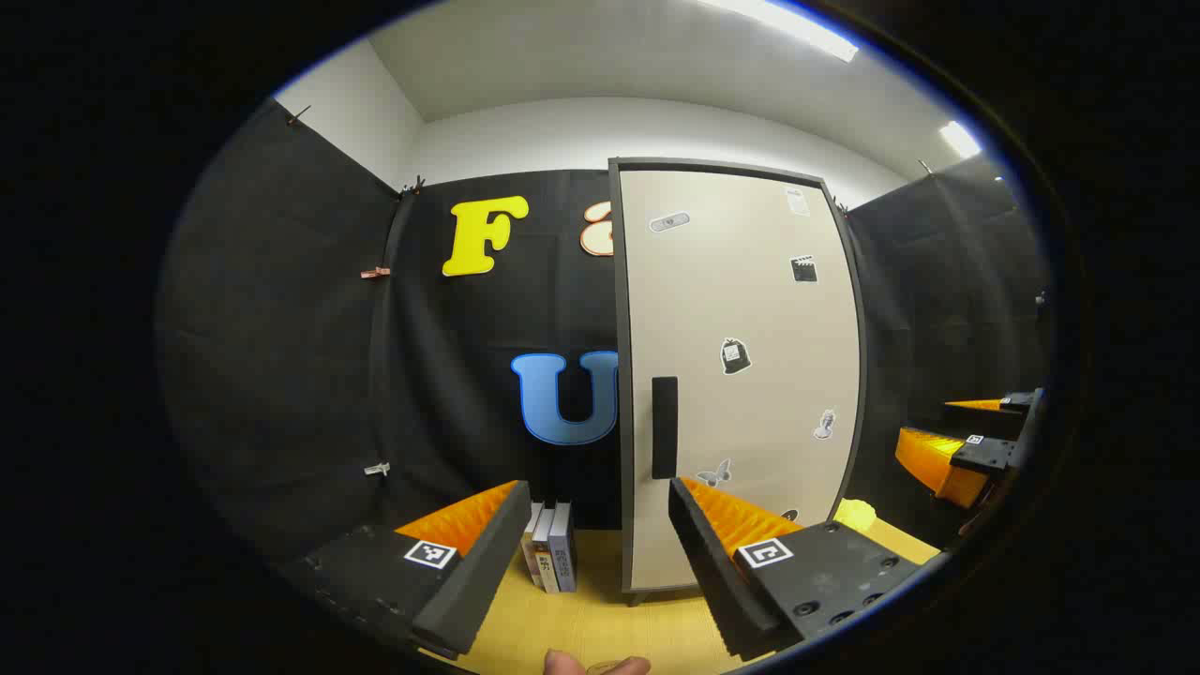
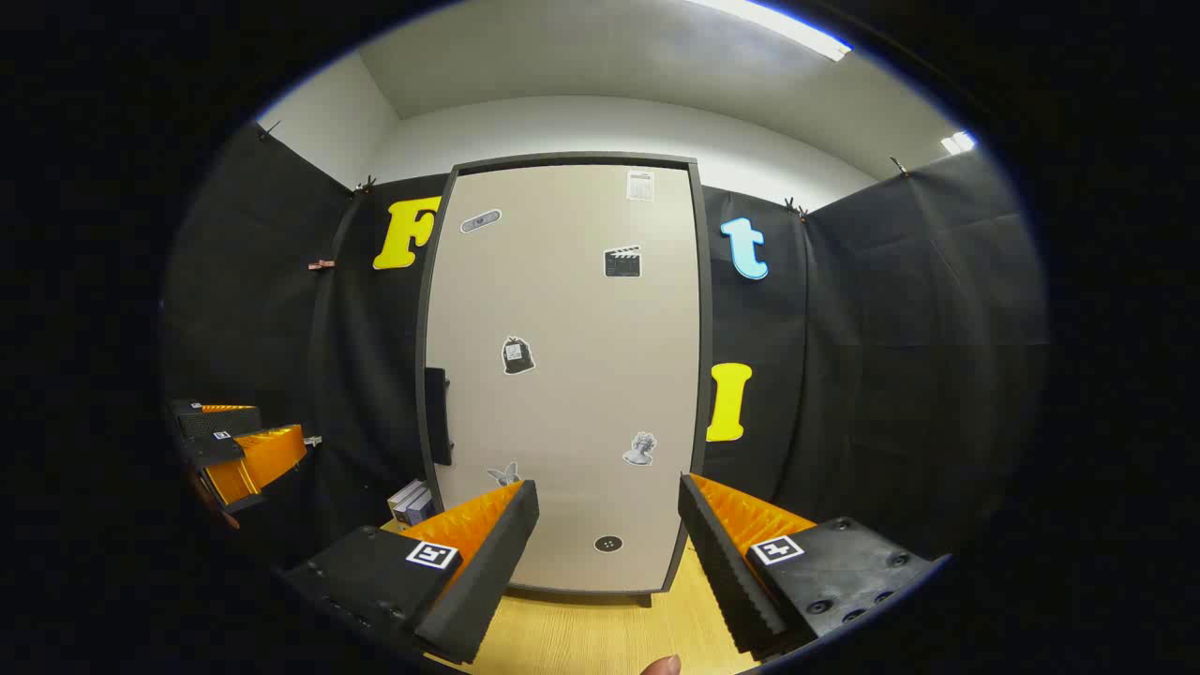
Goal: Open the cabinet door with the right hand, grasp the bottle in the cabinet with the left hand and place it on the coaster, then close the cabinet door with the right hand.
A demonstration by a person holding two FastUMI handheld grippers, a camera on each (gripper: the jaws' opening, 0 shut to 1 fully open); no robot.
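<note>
Both grippers, left gripper (image 1: pixel 600 525) and right gripper (image 2: pixel 609 525), hung open and empty. The cabinet door (image 2: pixel 562 375) stood shut. The right one faced the door's middle, so it risked missing the handle (image 2: pixel 437 415) at the left edge.

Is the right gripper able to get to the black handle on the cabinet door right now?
Probably yes. The right gripper is open and faces the shut cabinet door. The handle sits at the door's left edge, with nothing in front of it.

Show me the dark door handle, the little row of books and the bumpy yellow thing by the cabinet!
dark door handle (image 1: pixel 664 427), left gripper view, middle of the upright bar.
little row of books (image 1: pixel 551 560), left gripper view, on the spines.
bumpy yellow thing (image 1: pixel 855 513), left gripper view, its top beside the cabinet.
</note>
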